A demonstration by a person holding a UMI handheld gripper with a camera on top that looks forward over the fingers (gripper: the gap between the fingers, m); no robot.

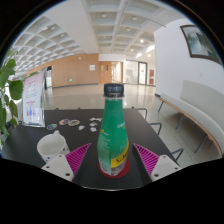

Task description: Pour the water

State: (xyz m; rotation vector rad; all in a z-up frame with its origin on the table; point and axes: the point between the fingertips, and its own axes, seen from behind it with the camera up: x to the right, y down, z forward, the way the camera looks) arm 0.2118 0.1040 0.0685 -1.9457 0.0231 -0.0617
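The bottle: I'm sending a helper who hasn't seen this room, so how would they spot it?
On the dark table, just ahead of the gripper, stands the green bottle, upright between the open fingers. It is the tallest thing there, with a dark cap; the small white cup sits beside it.

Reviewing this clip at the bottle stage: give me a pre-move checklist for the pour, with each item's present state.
1. Green bottle upright on the black table: ok.
2. Bottle stands between the gripper fingers: ok.
3. Both pink pads pressing on the bottle: cannot tell; contact at the sides is not clear.
4. Bottle cap off for pouring: not ok, the cap looks on.
5. Receiving vessel located: cannot tell; a white cup-like object sits beside the fingers, but its opening is not clear.
6. Space around the bottle: ok; small items lie beyond it, apart.
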